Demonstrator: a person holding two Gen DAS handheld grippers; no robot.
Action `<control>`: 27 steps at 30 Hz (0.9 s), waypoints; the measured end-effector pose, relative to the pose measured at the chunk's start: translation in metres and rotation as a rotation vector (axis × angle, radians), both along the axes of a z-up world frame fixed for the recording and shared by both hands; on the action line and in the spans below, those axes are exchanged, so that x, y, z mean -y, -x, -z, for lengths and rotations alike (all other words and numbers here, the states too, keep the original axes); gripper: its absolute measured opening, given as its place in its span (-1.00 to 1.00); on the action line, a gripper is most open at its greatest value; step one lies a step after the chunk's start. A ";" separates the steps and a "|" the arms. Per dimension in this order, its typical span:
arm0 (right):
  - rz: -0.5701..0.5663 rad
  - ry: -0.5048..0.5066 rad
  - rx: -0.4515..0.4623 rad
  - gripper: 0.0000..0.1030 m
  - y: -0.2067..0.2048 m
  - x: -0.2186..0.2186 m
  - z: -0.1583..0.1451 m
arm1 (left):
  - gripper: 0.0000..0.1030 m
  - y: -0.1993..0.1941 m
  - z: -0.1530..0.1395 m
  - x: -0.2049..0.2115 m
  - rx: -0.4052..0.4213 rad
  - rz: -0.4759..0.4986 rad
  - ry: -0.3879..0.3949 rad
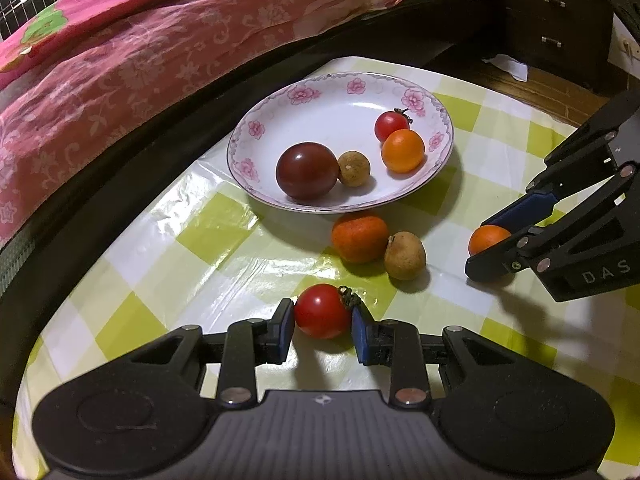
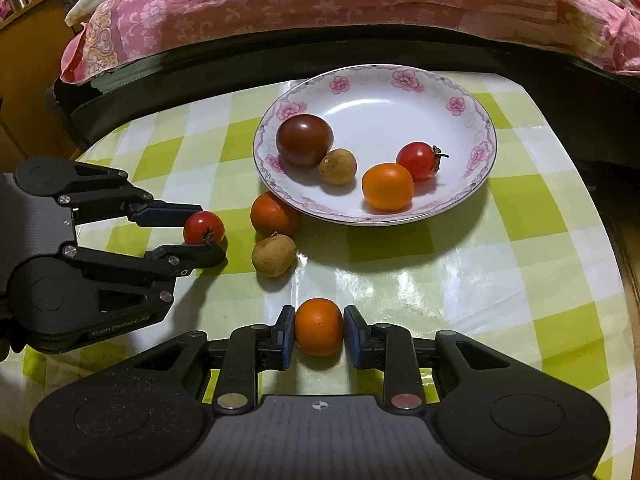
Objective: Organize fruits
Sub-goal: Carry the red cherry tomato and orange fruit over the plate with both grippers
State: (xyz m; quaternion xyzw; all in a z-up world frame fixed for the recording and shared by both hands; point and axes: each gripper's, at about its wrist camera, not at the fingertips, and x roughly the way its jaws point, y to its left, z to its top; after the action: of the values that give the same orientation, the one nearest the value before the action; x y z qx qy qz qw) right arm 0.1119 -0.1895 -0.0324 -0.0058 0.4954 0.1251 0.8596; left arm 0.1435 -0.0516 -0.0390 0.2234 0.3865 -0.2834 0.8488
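**Both Grippers Pinching Fruit on the Checked Cloth**

Left gripper (image 1: 323,322): pinching a red cherry tomato (image 1: 322,311) between its blue pads, one pad on each side, stem end against the right-hand pad. Tomato sitting right at the fingertips, low over the green-and-white tablecloth (image 1: 208,236).

Right gripper (image 2: 319,334): pinching a small orange (image 2: 319,327), pads pressed to its two sides. Orange likewise at the very tips, down at the cloth.

Seen from the left gripper: just ahead and slightly right, a loose orange (image 1: 359,238) touching a brown longan (image 1: 405,255). Beyond those, a white plate with pink flowers (image 1: 344,84), its near rim just past the loose orange. On the plate: a dark red tomato (image 1: 307,171) touching a small longan (image 1: 353,168), and further right a small red tomato (image 1: 391,126) against an orange fruit (image 1: 402,150). Far right, the other gripper, angled in from the side.

Seen from the right gripper: loose orange and brown longan ahead and to the left, between the two grippers; plate straight ahead and further off, well apart from the pinched orange. Left gripper entering from the left side, its tomato just beside the loose pair without touching.

Behind the table: a bed with a pink flowered blanket (image 1: 140,40), and at the far right a dark drawer cabinet (image 1: 556,20).
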 end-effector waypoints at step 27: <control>0.025 -0.005 0.035 -0.60 0.002 -0.001 -0.015 | -0.26 -0.005 -0.015 0.005 -0.005 -0.031 0.041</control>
State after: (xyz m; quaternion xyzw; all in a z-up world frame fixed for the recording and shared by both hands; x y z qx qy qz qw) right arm 0.1095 -0.1888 -0.0169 0.0006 0.4798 0.1154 0.8697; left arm 0.1481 -0.0563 -0.0243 0.1992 0.3858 -0.2789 0.8565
